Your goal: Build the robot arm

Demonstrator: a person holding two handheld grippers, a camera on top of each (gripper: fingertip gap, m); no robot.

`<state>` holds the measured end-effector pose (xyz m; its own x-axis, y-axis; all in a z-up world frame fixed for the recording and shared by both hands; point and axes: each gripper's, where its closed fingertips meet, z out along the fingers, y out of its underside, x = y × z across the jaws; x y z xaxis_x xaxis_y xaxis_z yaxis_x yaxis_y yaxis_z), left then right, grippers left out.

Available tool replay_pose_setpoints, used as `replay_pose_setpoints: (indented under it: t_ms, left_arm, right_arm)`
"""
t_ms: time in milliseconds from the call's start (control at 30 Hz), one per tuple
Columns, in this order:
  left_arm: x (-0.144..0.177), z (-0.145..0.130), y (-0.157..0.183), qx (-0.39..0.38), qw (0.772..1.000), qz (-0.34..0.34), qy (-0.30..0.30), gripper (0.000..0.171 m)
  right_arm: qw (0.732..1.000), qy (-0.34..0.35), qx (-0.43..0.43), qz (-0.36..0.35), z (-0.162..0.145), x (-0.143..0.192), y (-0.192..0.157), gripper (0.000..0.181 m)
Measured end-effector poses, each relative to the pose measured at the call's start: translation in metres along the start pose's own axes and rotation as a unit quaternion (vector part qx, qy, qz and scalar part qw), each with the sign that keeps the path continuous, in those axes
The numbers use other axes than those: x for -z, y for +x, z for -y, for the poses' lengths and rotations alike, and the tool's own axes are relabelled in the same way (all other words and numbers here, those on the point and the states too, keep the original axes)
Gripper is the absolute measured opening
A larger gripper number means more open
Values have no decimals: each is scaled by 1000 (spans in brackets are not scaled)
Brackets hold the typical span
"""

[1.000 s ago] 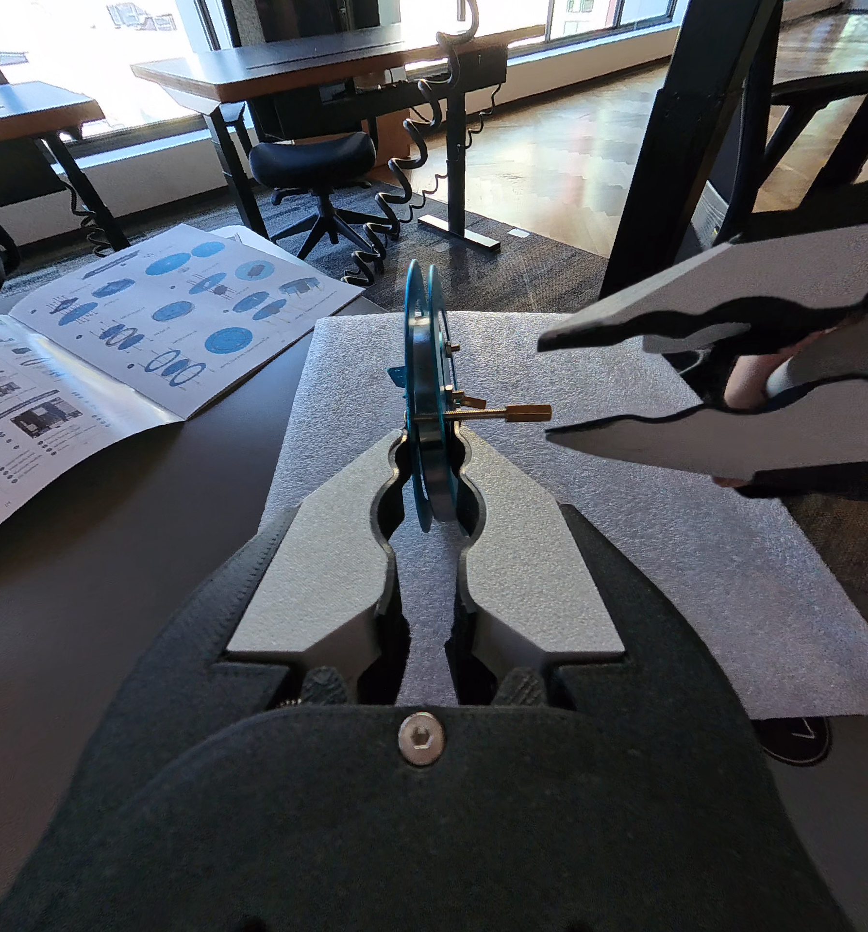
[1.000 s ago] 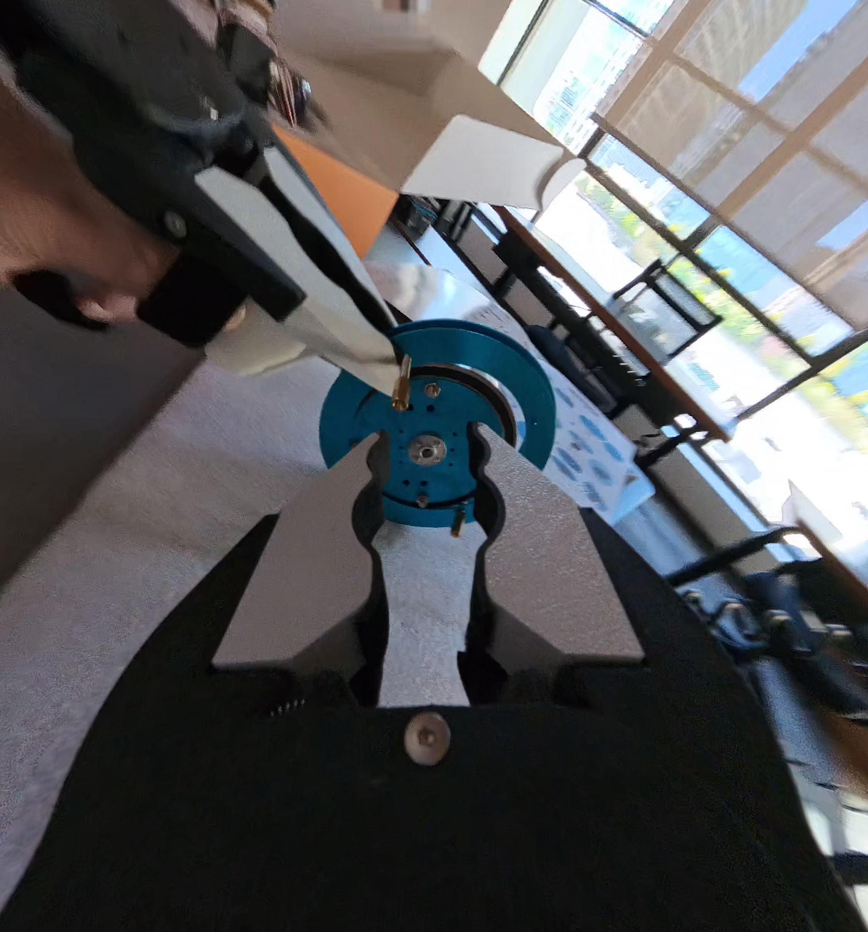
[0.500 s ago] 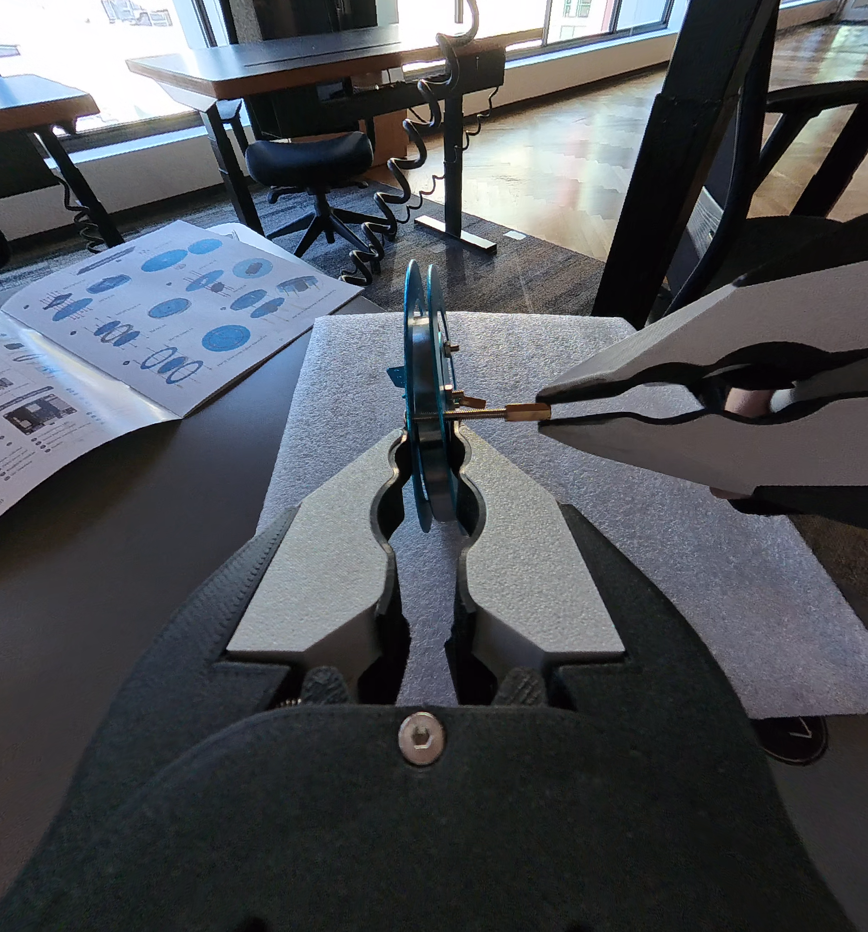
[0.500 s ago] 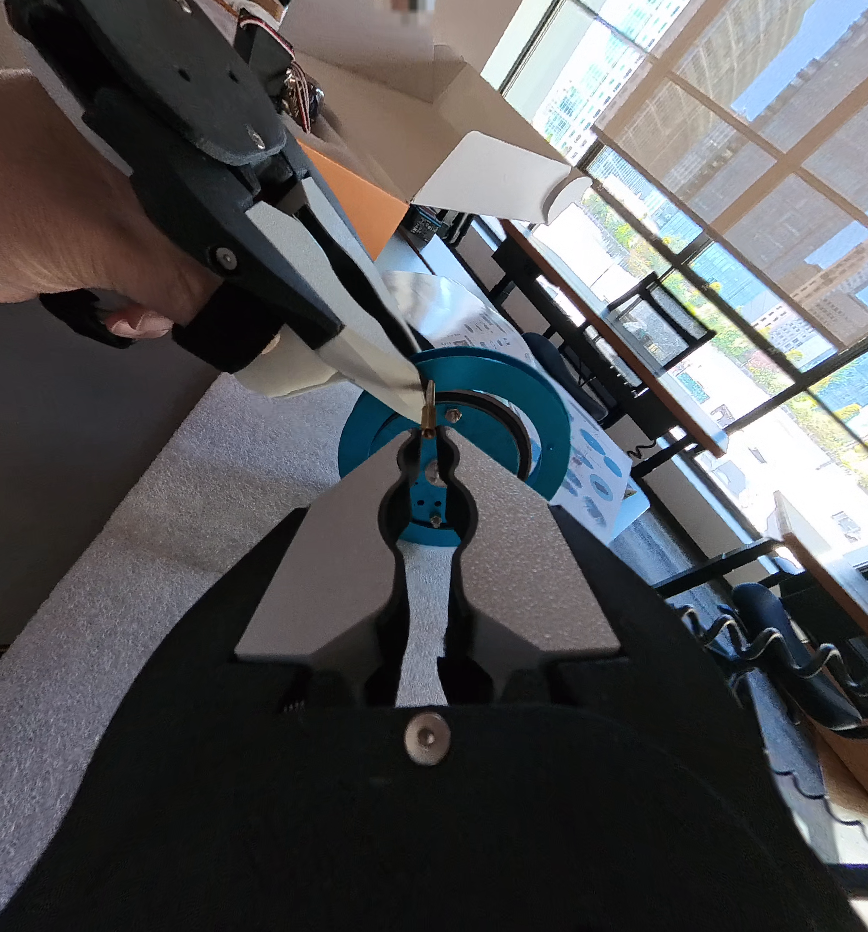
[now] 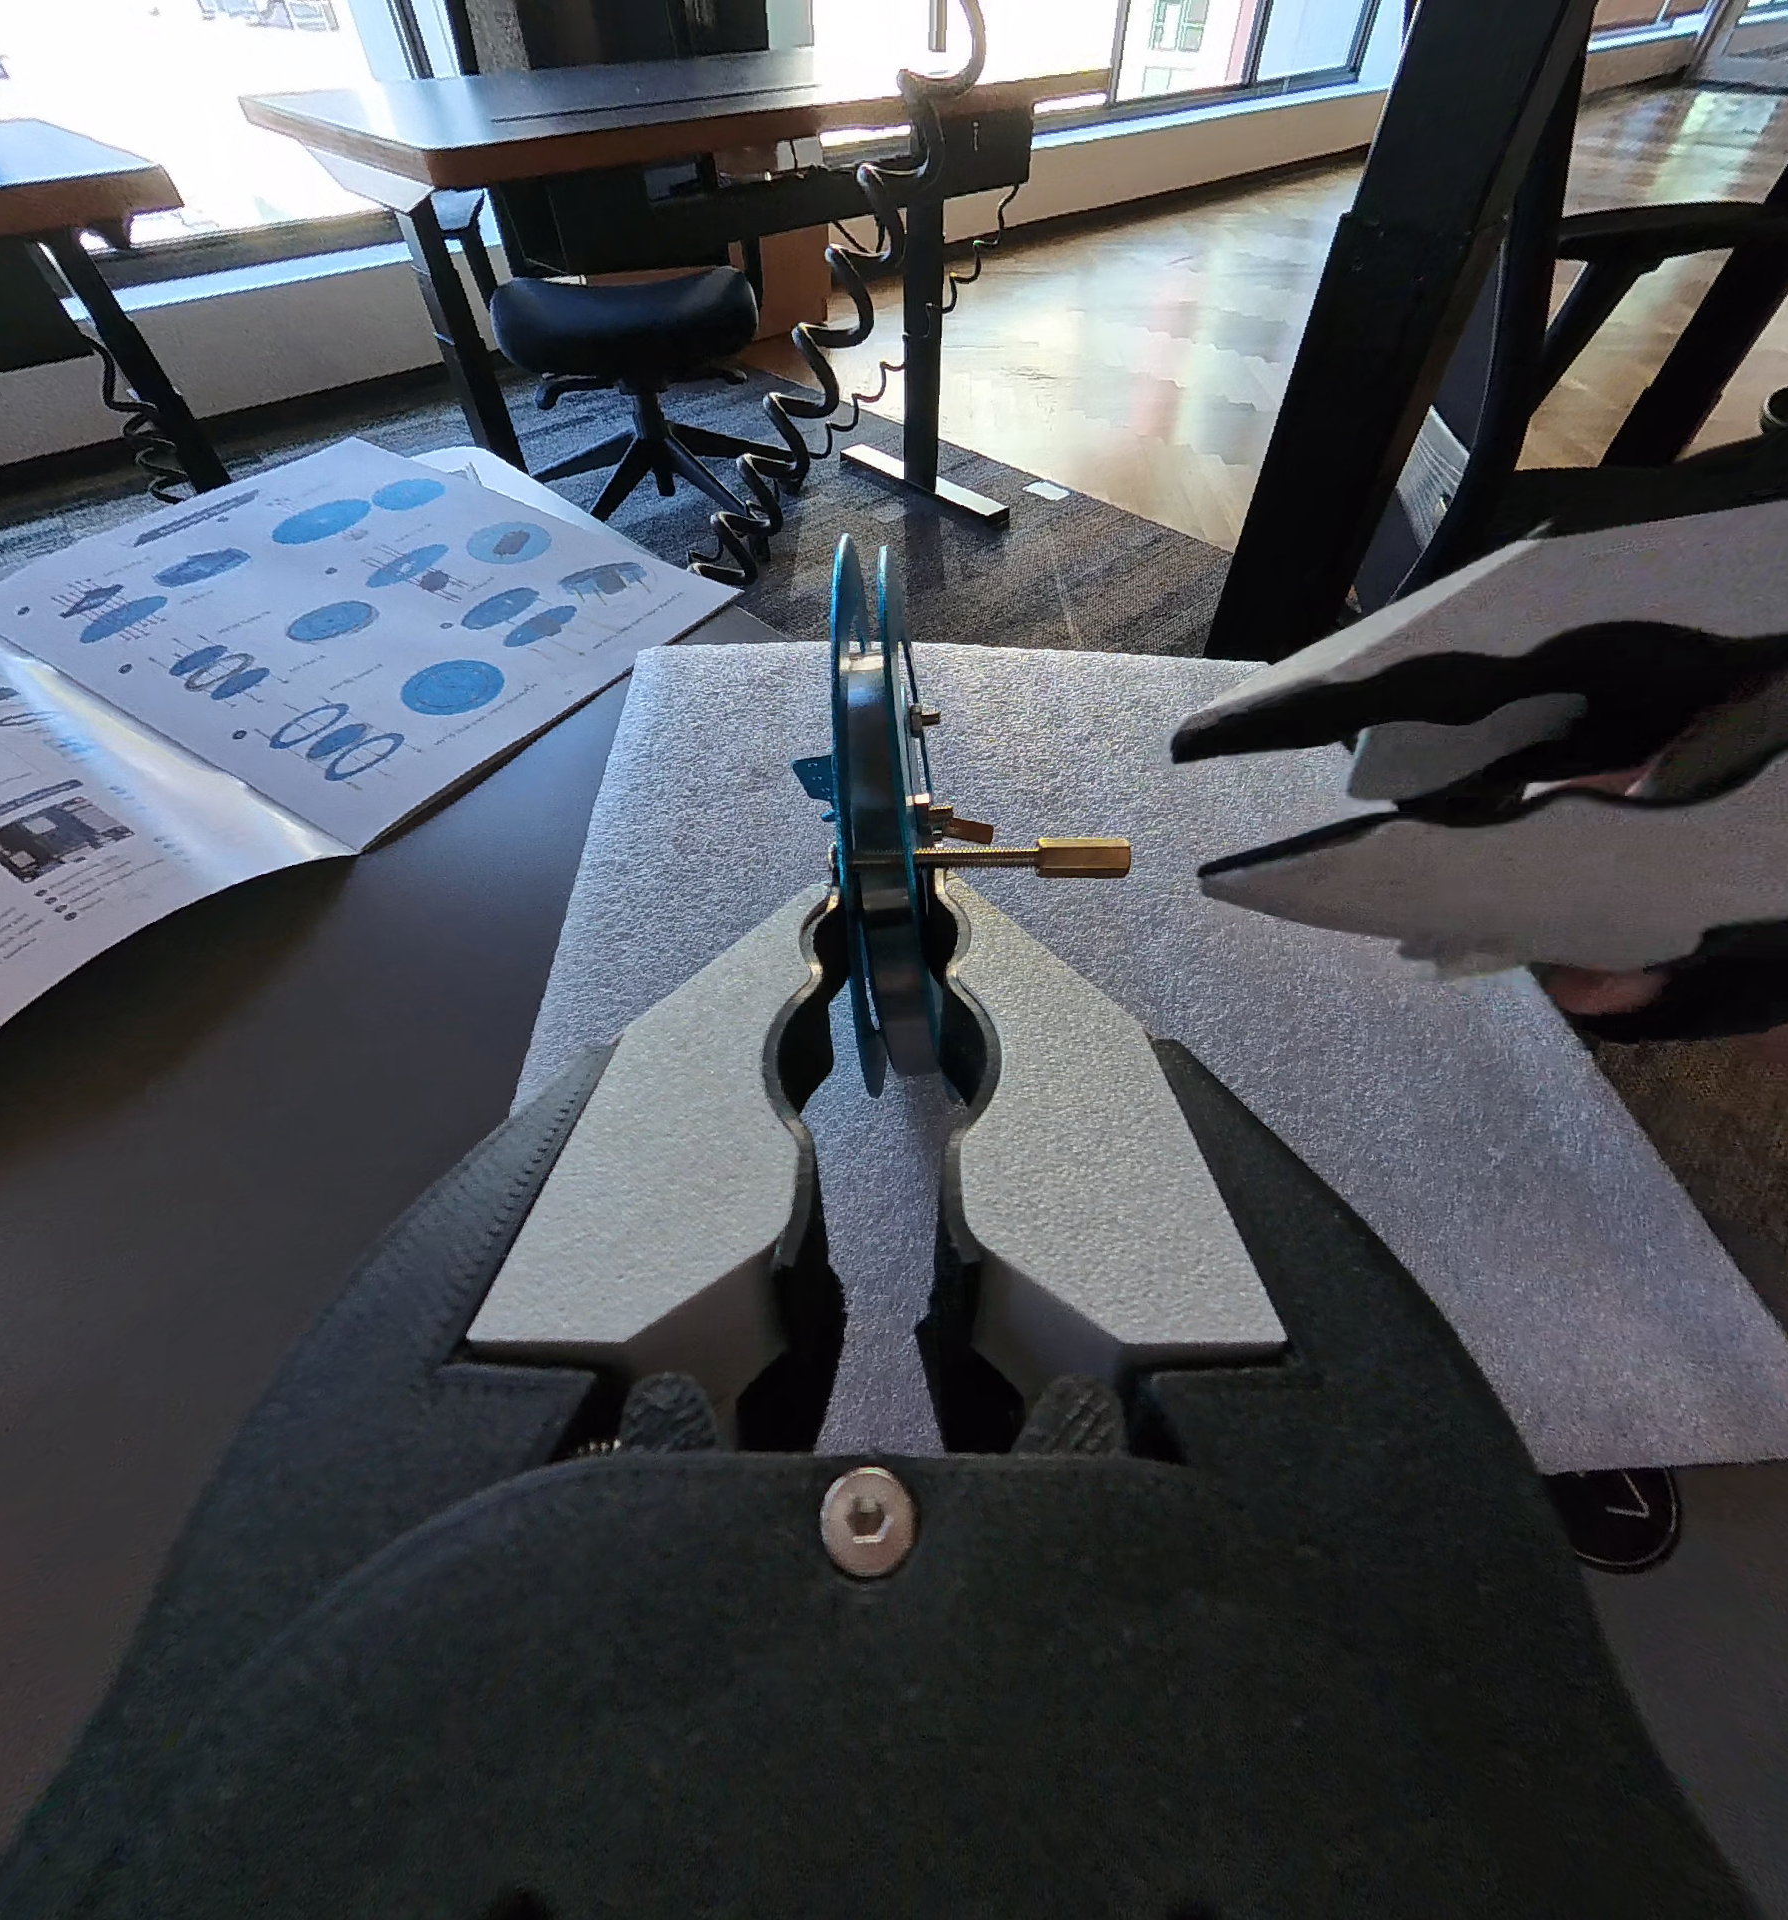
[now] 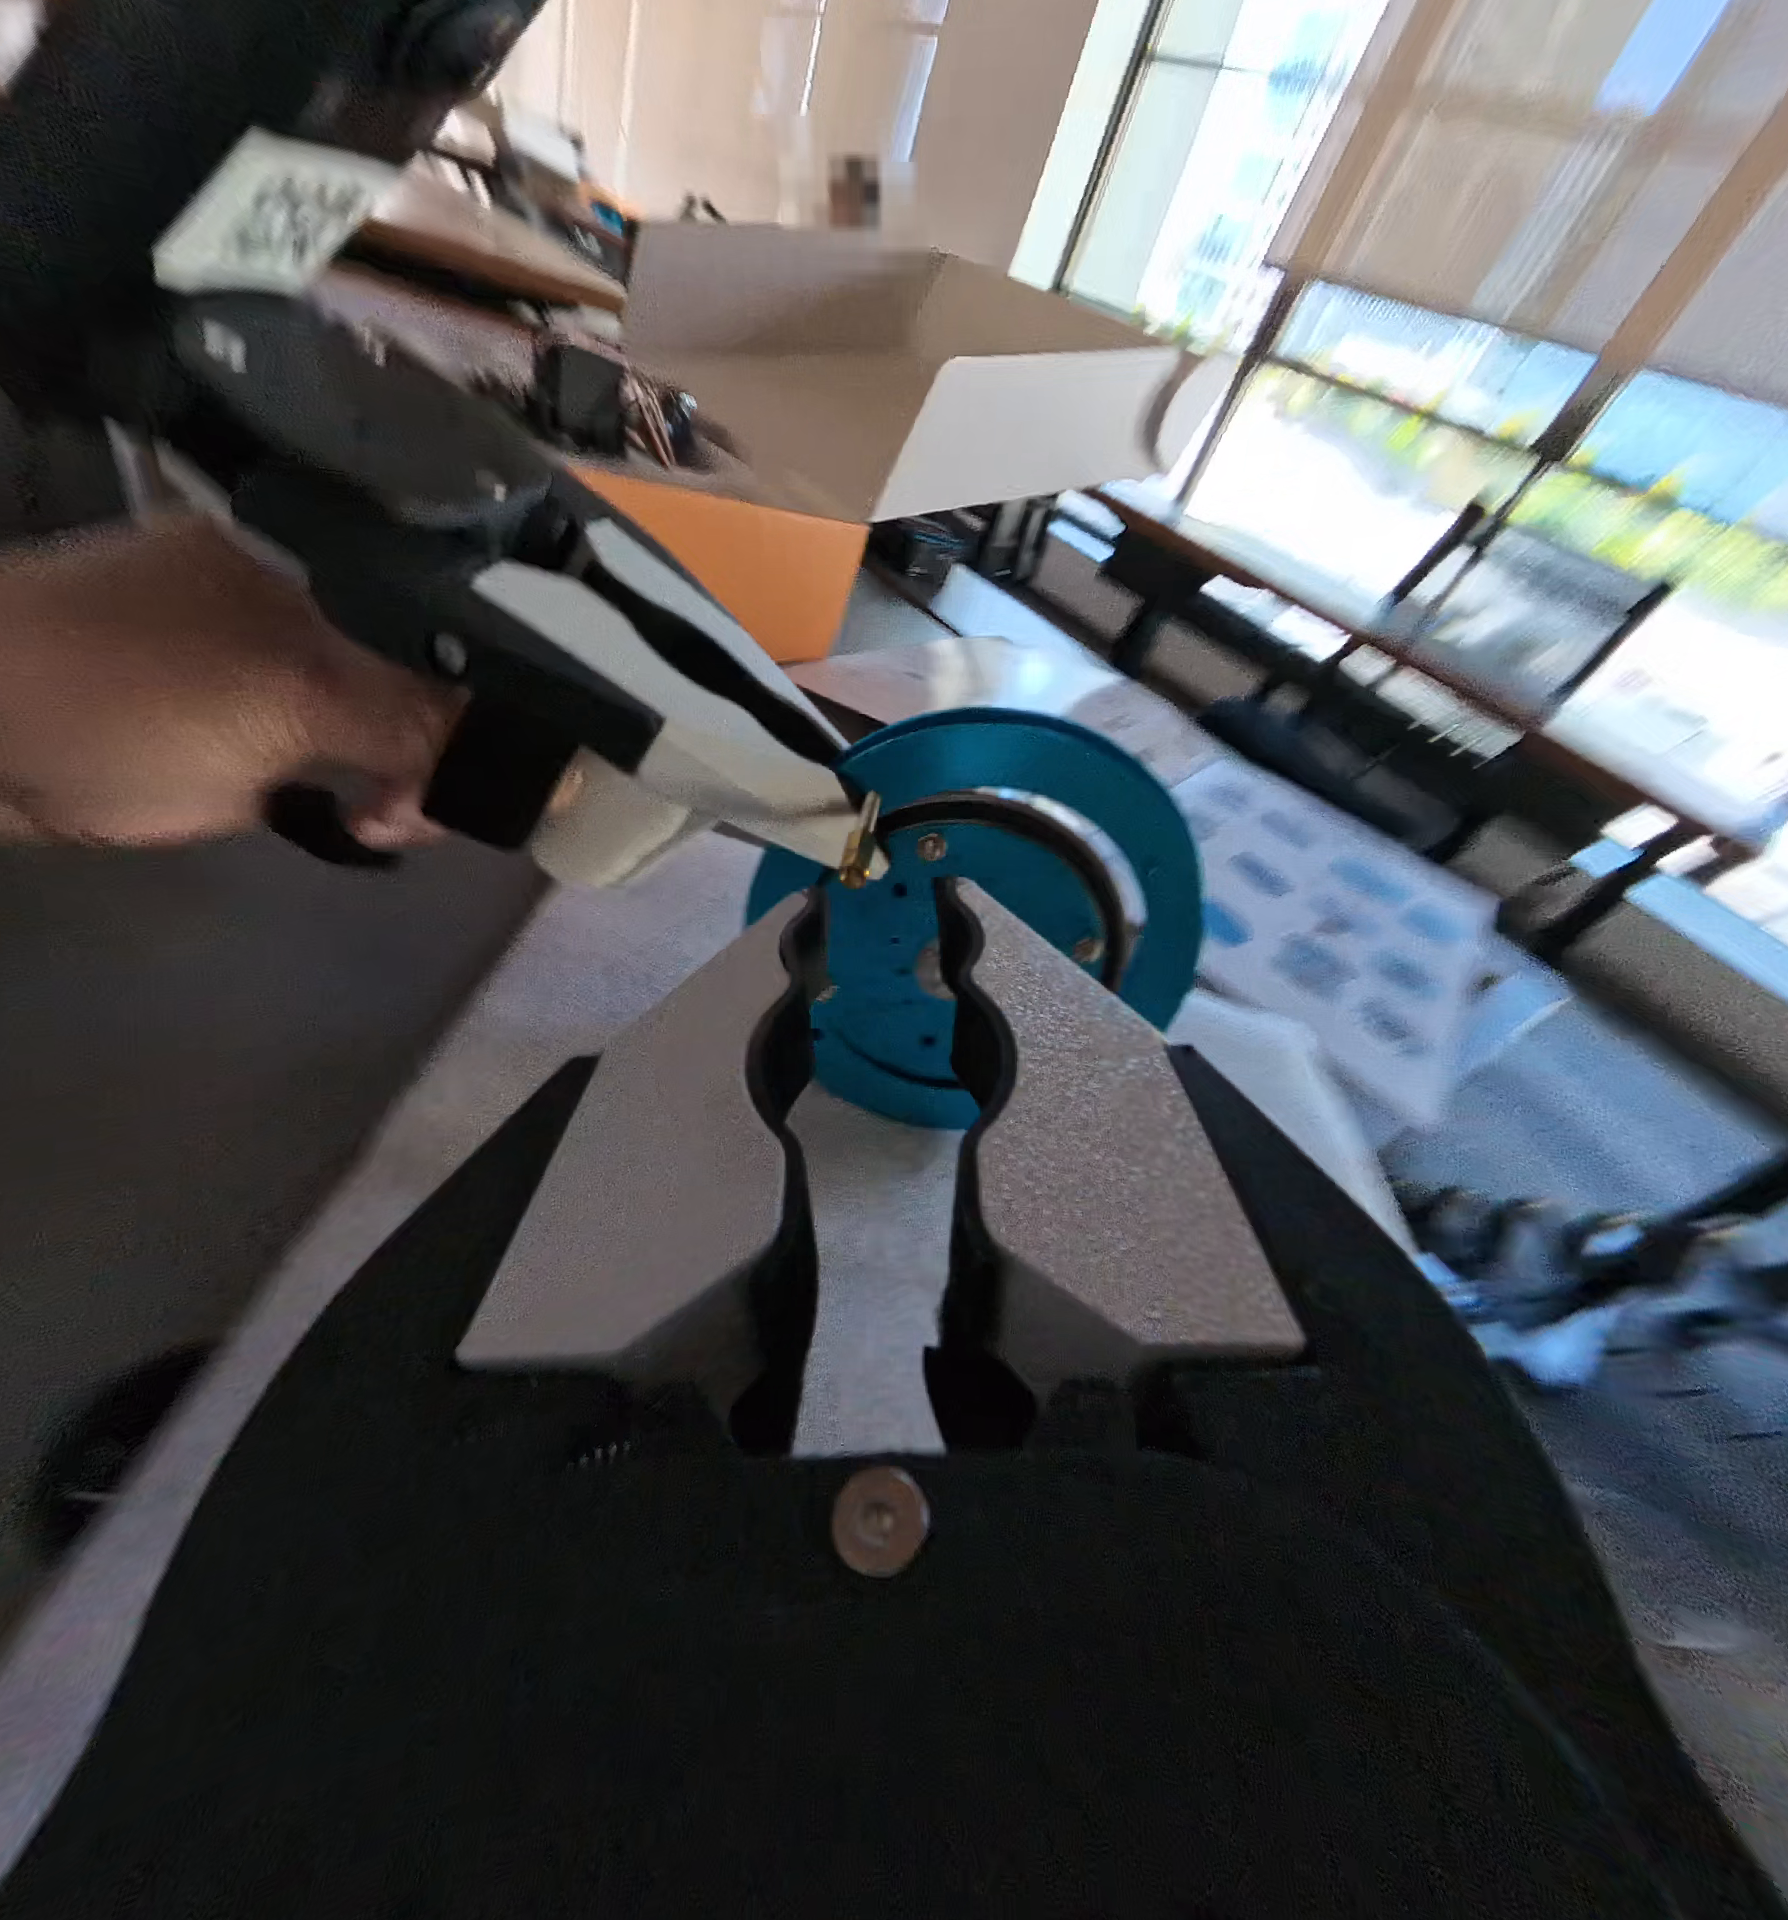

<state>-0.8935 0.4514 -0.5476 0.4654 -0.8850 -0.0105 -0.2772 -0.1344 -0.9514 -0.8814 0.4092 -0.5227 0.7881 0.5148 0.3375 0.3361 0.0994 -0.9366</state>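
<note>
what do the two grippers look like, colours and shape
Both match: the left gripper and right gripper each have a matte black textured body, a silver hex screw at the centre, and two pale grey wedge fingers with wavy black-lined inner edges. No cables or sleeves show.

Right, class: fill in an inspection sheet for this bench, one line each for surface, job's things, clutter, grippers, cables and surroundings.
Surface: dark tabletop under a white foam sheet.
Job's things: blue metal double-disc assembly standing on edge on the foam; brass standoff sticking out sideways.
Clutter: open illustrated booklet; black round piece part-hidden under the foam.
Grippers: left gripper shut on the assembly; right gripper open, just clear of the standoff.
Cables: coiled black cords hanging from the desk behind.
Surroundings: desks, black stool, open cardboard box, windows.
</note>
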Motion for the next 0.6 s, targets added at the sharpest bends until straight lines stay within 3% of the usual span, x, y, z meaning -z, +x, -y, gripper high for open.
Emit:
replay_pose_setpoints:
  t_ms: [67,133,333,400,467,533,600]
  left_arm:
    - [0,0,0,0,1000,0,0,13]
    - [0,0,0,0,1000,0,1,13]
    - [0,0,-1,6,1000,-1,2,13]
    - [0,-1,-2,12,1000,-2,2,13]
    - [0,-1,-2,15,1000,-2,2,13]
    - [0,-1,-3,18,1000,-3,2,13]
    - [0,-1,-2,19,1000,-4,2,13]
  right_arm:
    - [994,-17,105,-23,1,-4,-4,15]
    - [989,-42,135,-30,-4,-12,-5,16]
    - [995,-50,78,-25,-6,-19,-5,2]
    - [999,-48,-20,-12,-7,-20,-6,1]
    - [983,-41,-178,13,-8,-21,-8,2]
    - [936,-26,-348,53,-6,-21,-11,2]
    - [892,-4,-442,88,-3,-21,-11,6]
